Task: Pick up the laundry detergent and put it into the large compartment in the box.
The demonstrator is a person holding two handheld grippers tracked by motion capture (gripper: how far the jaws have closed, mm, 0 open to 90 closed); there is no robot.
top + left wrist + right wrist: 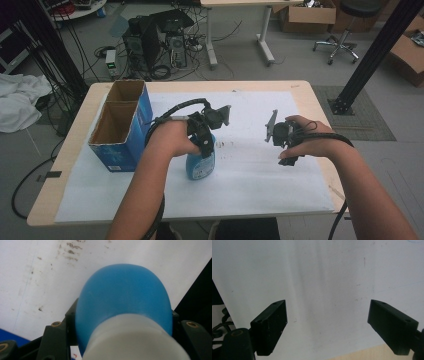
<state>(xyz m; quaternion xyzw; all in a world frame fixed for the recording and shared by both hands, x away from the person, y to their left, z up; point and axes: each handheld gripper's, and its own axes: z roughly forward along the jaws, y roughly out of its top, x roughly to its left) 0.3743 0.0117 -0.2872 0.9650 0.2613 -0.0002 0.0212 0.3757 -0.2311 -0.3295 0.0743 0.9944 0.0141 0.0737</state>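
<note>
Blue bottle (201, 162) stands upright on the white sheet (260, 175), neck clamped in my left gripper (205, 145) from above, the box (121, 125) just to its left, while my right gripper (286, 145) hangs unclenched, well apart.

The bottle (200, 165) stands on the sheet (260, 185), just right of the box (122, 125).

Dim, even room light with a cool cast; shadows are faint. In the left gripper view the blue bottle (125, 300) is softly blurred, too close for focus. The white sheet (324, 277) looks greyish, without glare.
</note>
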